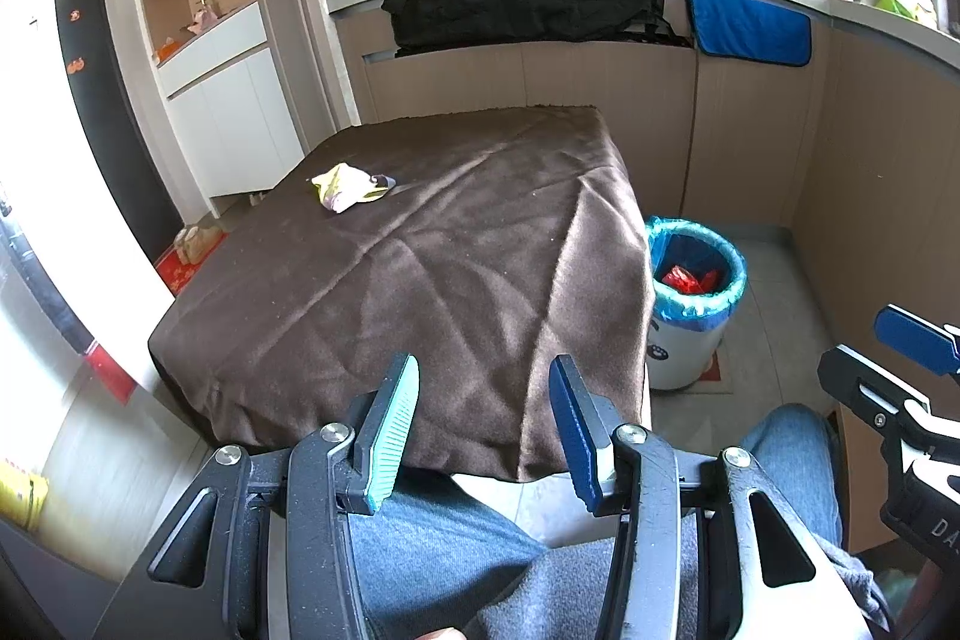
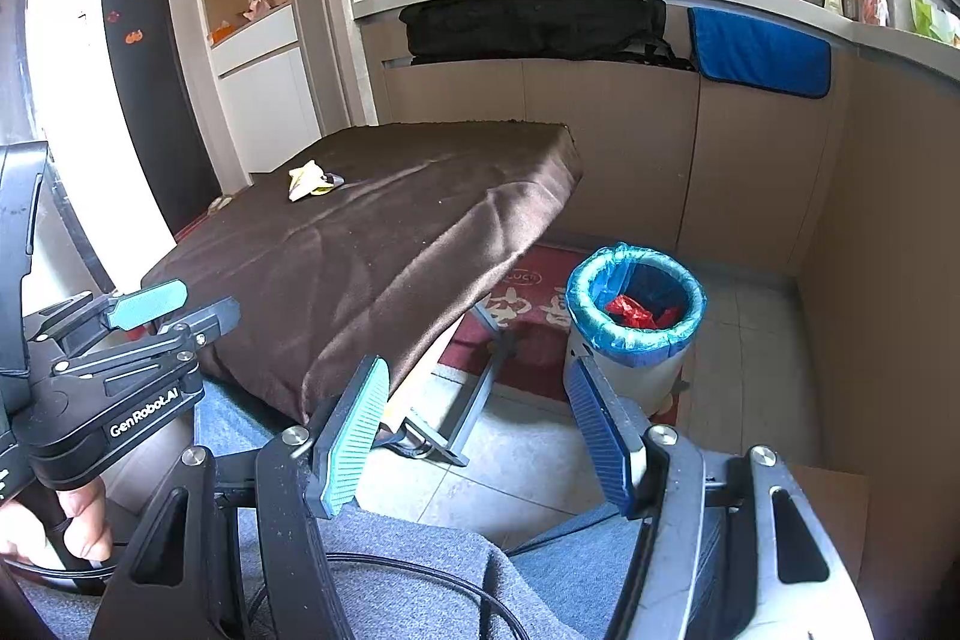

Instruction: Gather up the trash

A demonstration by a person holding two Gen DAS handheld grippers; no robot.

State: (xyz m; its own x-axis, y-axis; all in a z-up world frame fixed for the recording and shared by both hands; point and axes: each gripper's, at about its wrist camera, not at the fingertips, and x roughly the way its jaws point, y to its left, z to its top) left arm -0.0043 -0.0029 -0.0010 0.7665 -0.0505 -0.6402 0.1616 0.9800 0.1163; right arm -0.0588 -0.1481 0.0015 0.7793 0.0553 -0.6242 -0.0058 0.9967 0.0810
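We hold both the left hand-held gripper [image 1: 483,427] and right hand-held gripper [image 2: 474,430] spread, empty, back from worktop [image 1: 420,280]; wrapper [image 1: 351,186] awaits, bin [image 2: 636,304] near for dropping.

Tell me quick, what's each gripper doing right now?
Left gripper: open, holding nothing.
Right gripper: open, holding nothing.

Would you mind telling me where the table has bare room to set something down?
The brown tablecloth is bare from the near edge to the far edge, except at the far left, where the crumpled wrapper lies. The bin stands on the floor beside its right edge.
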